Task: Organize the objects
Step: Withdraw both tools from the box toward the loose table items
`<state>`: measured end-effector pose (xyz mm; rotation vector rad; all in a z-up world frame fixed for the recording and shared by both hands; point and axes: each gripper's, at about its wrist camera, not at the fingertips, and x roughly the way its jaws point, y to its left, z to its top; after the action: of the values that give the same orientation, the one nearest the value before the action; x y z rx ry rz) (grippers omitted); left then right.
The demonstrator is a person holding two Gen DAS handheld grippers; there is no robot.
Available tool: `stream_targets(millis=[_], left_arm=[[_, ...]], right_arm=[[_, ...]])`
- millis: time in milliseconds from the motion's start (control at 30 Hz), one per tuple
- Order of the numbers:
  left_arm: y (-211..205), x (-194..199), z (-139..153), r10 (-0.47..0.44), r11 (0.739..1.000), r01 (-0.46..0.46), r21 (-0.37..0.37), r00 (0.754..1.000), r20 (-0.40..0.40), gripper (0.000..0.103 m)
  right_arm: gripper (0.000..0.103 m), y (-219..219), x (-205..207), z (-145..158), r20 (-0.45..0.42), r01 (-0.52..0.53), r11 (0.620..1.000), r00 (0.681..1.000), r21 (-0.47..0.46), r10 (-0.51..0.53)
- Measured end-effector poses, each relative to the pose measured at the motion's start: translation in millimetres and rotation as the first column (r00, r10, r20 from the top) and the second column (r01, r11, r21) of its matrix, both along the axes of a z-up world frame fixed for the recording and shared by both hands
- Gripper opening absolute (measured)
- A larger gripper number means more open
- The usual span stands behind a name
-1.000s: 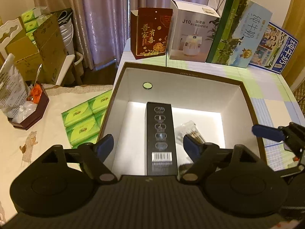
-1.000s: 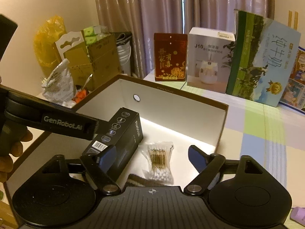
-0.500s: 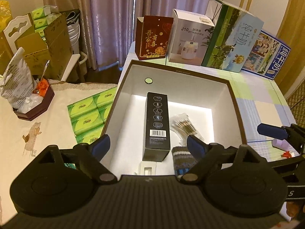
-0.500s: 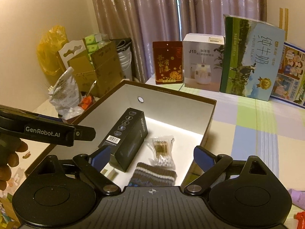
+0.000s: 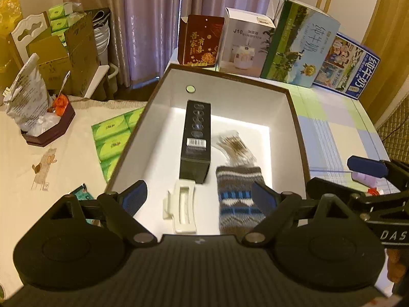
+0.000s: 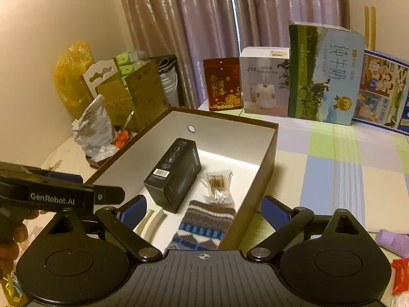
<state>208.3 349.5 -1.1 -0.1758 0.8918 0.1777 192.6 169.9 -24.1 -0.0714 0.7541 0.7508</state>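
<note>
From the left wrist, the left gripper [image 5: 198, 195] has pulled back from the big box [image 5: 296, 117], so more of the inside shows now than a second ago: the white clip [image 5: 182, 208] and the knitted sock [image 5: 239, 199] have come into sight near the front wall. Its jaws have just been opening and stand wide with nothing between them. I think that means things were just dropped in and more wait to be picked. The black box [image 5: 196, 140] lies in the middle, with the cotton swabs [image 5: 235, 145] just beside it. Green tissue packs [image 5: 115, 138] lie outside on the left. From the right wrist, the right gripper [image 6: 204, 211] has backed away too, jaws just opening wide and empty. A purple thing [image 6: 392, 239] lies on the checked cloth [image 6: 332, 166] to its right. The left gripper's arm crosses in front on the left and could get bumped.
</note>
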Motion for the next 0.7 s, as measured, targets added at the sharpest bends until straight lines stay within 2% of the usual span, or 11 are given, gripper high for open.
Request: stream_targets(millis=[300,700], left_arm=[[-24.1,-29.0,3.6,0.019,1.000,-0.019,0.002,1.000,-0.002,0.086],[-80.0,-59.7,0.2,0.031,0.999,-0.031,-0.013,0.999,-0.032,0.086]], right_arm=[[0.094,-29.8,-19.5,6.7,-0.012,-0.011,1.000,1.000,0.020,0.011],[0.094,-78.1,-38.5,8.5,-0.039,-0.047,0.999,0.998,0.028,0.048]])
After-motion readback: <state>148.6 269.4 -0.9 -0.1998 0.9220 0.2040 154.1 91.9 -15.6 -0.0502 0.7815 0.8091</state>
